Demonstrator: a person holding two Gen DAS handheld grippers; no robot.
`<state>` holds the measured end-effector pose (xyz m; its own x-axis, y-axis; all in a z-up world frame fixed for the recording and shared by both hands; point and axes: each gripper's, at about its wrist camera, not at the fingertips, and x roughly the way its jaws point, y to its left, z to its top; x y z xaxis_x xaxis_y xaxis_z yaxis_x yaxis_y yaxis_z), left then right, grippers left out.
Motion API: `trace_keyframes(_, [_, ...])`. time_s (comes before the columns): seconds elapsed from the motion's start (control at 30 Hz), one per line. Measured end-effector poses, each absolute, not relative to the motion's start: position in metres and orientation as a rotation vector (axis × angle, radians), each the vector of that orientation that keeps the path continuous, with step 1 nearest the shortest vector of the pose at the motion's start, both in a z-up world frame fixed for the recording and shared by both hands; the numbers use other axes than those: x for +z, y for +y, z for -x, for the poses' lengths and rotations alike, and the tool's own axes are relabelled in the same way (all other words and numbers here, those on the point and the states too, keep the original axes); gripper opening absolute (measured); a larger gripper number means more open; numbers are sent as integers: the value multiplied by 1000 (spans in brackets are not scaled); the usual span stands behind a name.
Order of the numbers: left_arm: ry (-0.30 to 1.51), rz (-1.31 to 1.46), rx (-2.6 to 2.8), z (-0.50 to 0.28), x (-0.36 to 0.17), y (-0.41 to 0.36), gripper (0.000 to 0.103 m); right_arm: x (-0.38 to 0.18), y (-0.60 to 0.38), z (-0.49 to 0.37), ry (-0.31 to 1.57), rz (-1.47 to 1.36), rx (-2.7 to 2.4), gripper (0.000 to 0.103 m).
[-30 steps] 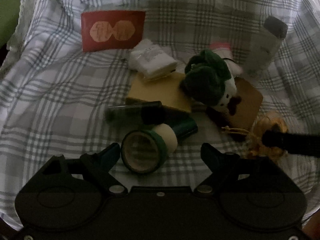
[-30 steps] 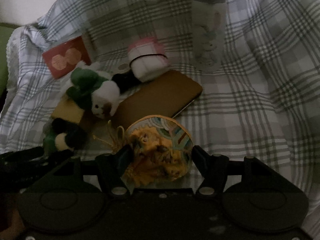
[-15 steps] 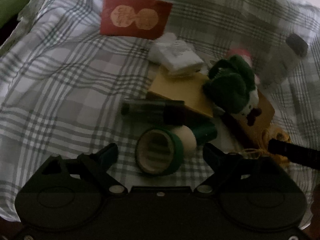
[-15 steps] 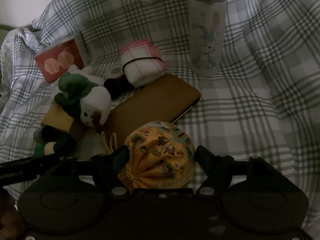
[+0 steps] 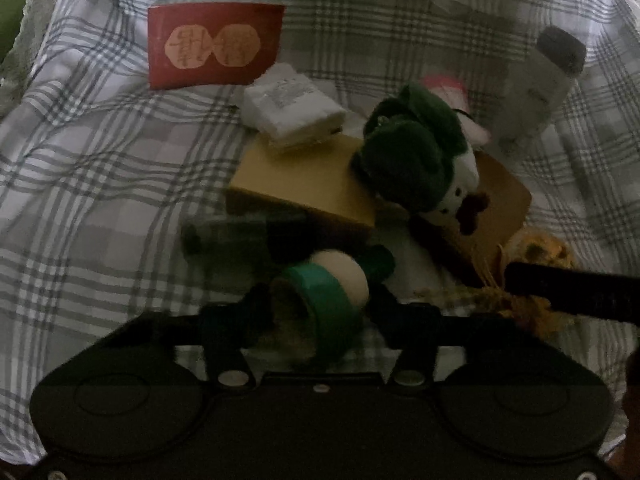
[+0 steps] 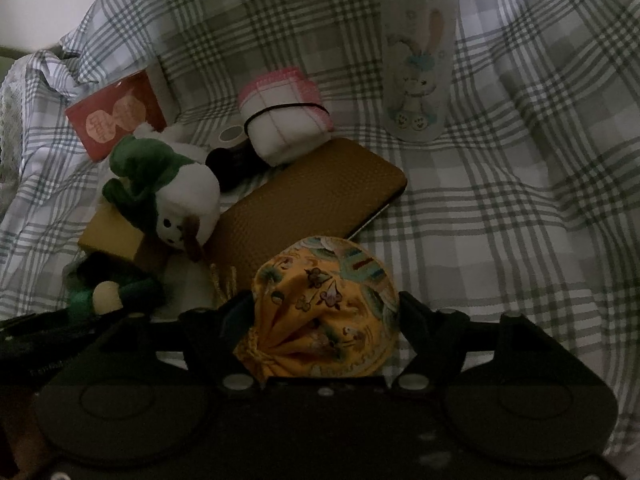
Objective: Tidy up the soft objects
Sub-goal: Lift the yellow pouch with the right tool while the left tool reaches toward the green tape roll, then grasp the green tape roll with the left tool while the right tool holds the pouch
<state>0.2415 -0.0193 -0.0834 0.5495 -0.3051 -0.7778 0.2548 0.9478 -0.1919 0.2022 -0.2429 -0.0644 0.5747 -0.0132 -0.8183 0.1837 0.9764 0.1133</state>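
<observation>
My left gripper (image 5: pixel 318 304) has its fingers against both sides of a green tape roll (image 5: pixel 320 312) that lies beside a cream-and-green plush piece (image 5: pixel 346 274). My right gripper (image 6: pixel 326 312) has a yellow patterned drawstring pouch (image 6: pixel 326 300) between its fingers; the fingers touch its sides. A green-and-white plush snowman (image 5: pixel 420 160) lies on a tan box (image 5: pixel 304 180) and a brown case (image 6: pixel 308 204); it also shows in the right wrist view (image 6: pixel 172 196). A pink-edged folded cloth (image 6: pixel 286 116) with a black band sits behind the case.
Everything lies on a rumpled plaid sheet (image 5: pixel 100 160). A red envelope (image 5: pixel 214 44), a white packet (image 5: pixel 294 106), a dark tube (image 5: pixel 240 236) and a white bunny-print bottle (image 6: pixel 418 60) surround the pile. The right gripper's finger (image 5: pixel 572 286) crosses the left wrist view.
My left gripper moved forward and its fingers closed in on the green tape roll. My right gripper's fingers narrowed around the yellow pouch, which looks lifted slightly toward the camera.
</observation>
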Motion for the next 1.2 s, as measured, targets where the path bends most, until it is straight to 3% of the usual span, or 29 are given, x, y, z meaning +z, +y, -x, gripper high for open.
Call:
trace_keyframes(0.13, [935, 65, -317, -235, -79, -15, 47, -61, -244, -200, 954, -198, -122, 66])
trace_keyframes(0.83, [934, 45, -257, -233, -73, -20, 48, -39, -247, -170, 921, -214, -176, 66])
trace_keyframes(0.9, [931, 29, -250, -229, -75, -18, 52, -42, -249, -170, 931, -218, -179, 66])
trace_keyframes(1.07, [903, -10, -200, -224, -77, -9, 80, -50, -253, -173, 955, -226, -186, 66])
trace_keyframes(1.2, [920, 1, -189, -226, -81, -1, 84, -51, -254, -175, 958, -232, -183, 66])
